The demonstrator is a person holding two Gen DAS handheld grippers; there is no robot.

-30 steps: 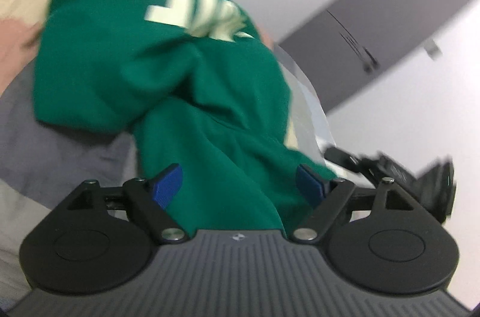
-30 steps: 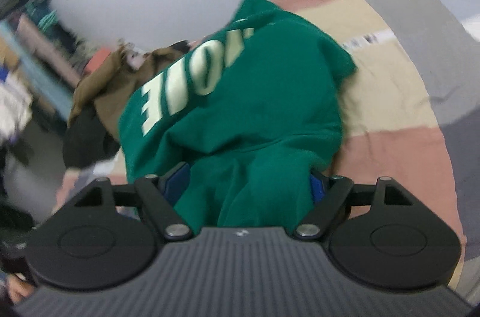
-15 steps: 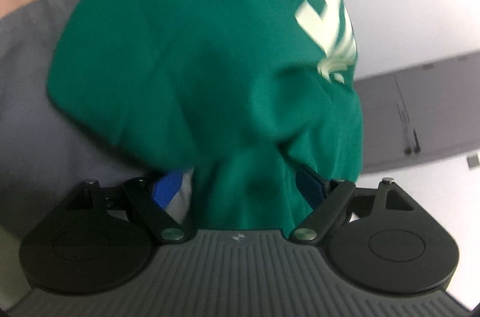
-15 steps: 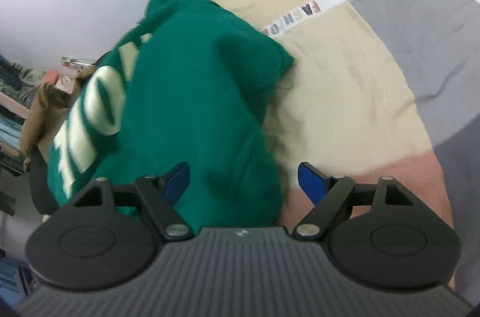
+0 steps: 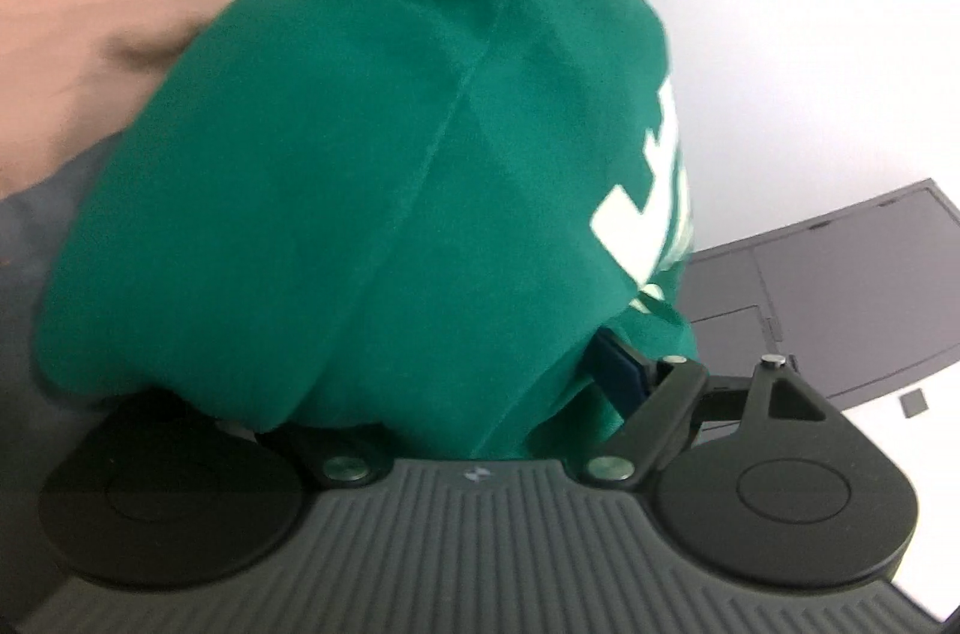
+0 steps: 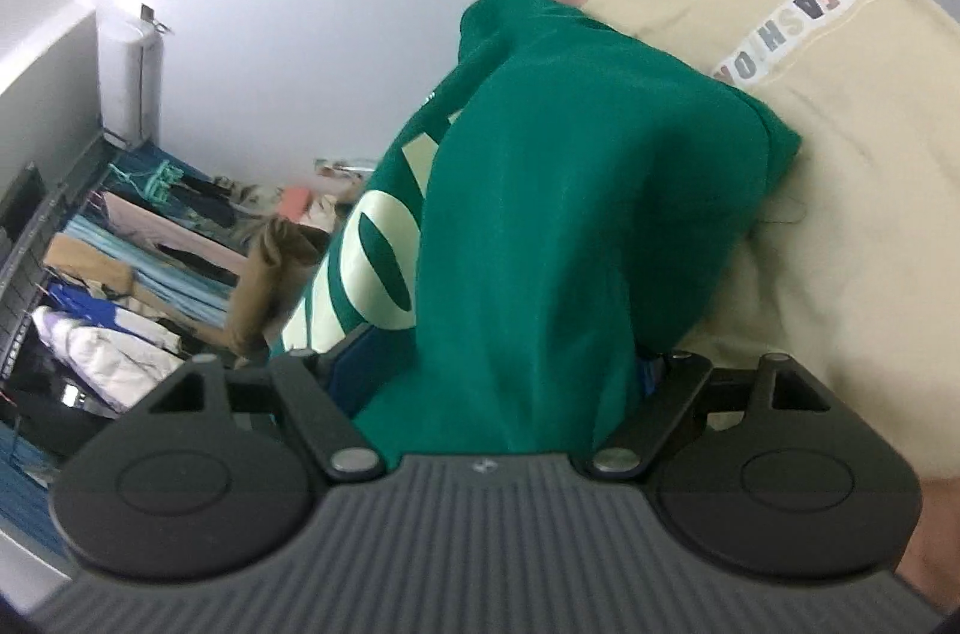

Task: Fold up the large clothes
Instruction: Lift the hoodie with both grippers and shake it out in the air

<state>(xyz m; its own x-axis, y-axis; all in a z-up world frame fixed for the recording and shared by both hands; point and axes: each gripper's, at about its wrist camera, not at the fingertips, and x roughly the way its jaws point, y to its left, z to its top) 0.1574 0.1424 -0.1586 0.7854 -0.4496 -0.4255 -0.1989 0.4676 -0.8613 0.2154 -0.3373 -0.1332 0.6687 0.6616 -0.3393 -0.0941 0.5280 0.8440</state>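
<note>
Green sweatshirt bunched between wide-set jaws of left gripper and right gripper, over patchwork bedspread. Whether pads press on cloth: cannot tell. Pale lettering on garment's front.

Green sweatshirt with cream lettering, bedspread in beige, pink and grey blocks, blue claw pads

Even, soft indoor light, no glare. Both fisheye views bend strongly at the edges. The green sweatshirt is slightly blurred; faint shadow falls on the bed.
</note>
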